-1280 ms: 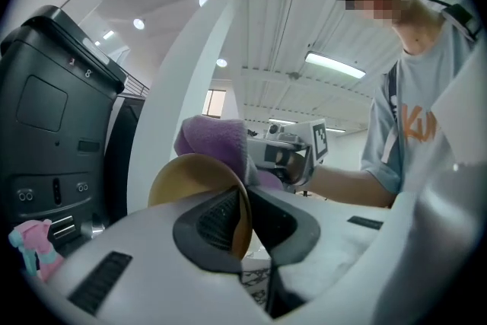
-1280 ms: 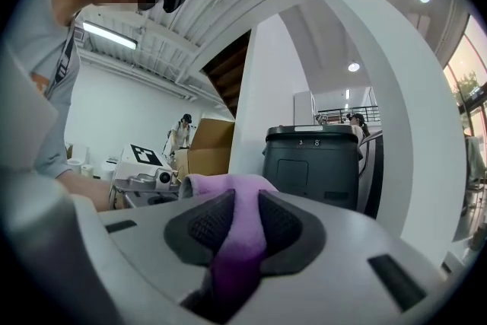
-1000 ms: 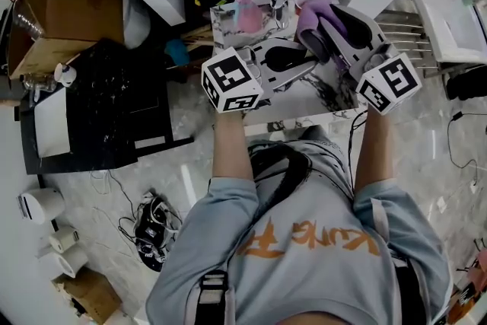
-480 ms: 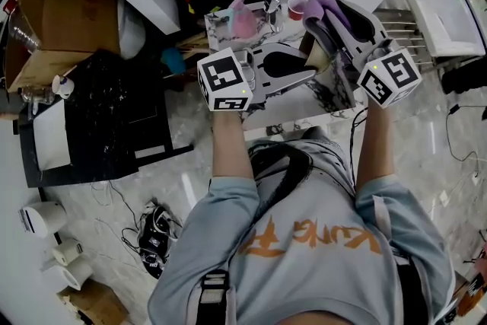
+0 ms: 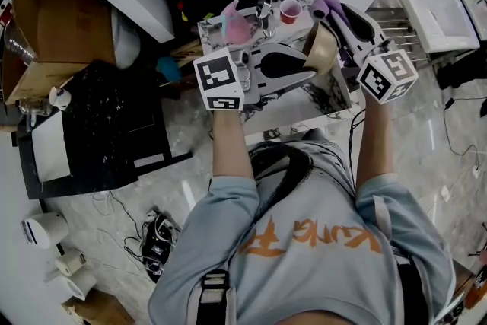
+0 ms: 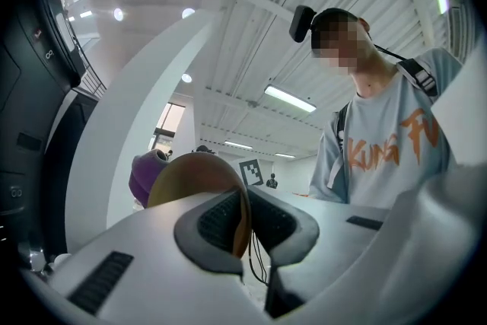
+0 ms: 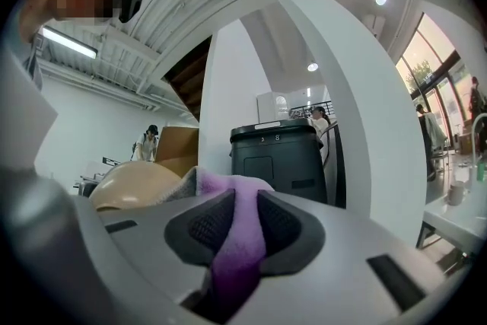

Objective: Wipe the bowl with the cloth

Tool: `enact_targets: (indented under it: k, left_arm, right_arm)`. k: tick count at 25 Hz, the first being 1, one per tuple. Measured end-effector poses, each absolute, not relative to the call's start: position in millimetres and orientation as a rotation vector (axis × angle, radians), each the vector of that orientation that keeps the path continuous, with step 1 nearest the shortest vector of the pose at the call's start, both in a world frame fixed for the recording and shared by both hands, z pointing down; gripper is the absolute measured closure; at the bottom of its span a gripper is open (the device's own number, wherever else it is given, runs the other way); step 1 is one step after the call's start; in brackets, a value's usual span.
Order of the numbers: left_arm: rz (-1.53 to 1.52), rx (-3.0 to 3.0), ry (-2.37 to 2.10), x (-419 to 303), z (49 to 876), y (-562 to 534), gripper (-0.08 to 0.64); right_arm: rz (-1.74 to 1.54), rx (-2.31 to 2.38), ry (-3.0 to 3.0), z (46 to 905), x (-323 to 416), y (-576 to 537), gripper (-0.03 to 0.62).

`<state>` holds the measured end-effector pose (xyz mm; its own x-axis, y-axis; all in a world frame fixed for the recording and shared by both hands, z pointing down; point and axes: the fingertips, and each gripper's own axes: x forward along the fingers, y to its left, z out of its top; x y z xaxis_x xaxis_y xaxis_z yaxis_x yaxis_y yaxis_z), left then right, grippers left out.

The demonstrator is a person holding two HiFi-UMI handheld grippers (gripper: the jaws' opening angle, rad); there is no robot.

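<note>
My left gripper [image 5: 307,63] is shut on the rim of a tan bowl [image 5: 321,49], held tilted on edge above the marble table [image 5: 304,106]. In the left gripper view the rim of the bowl [image 6: 194,171] sits pinched between the pads of the left gripper [image 6: 243,221]. My right gripper [image 5: 338,15] is shut on a purple cloth [image 5: 327,5] just beyond the bowl's far edge. The right gripper view shows the cloth [image 7: 240,217] squeezed in the right gripper [image 7: 240,223], with the bowl [image 7: 141,183] close at its left.
On the table's far side stand a small red cup [image 5: 289,10] and a pink object [image 5: 236,25]. A cardboard box [image 5: 53,4] and a black mat [image 5: 114,110] lie to the left. A white sink unit [image 5: 441,4] is at right. A black bin [image 7: 278,160] stands ahead.
The cloth has slid toward the bowl's far edge, so the tan bowl now shows between the grippers. Both grippers stay shut.
</note>
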<state>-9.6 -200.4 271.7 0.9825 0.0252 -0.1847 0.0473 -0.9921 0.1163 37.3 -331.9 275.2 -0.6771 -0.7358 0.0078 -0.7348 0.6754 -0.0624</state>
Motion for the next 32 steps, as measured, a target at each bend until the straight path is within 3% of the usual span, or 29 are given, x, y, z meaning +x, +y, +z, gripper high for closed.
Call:
enact_targets:
  k: [15, 32]
  left_arm:
    - [-0.456, 2.975, -0.037, -23.2, 258.3, -214.9, 0.526]
    - [-0.931, 2.748, -0.374, -68.2, 240.9, -250.4, 0.527]
  right_arm:
    - [-0.283, -1.202, 2.861, 305.3, 26.6, -336.3, 0.491]
    - [-0.358, -1.034, 3.031, 337.6, -28.2, -306.7, 0.491]
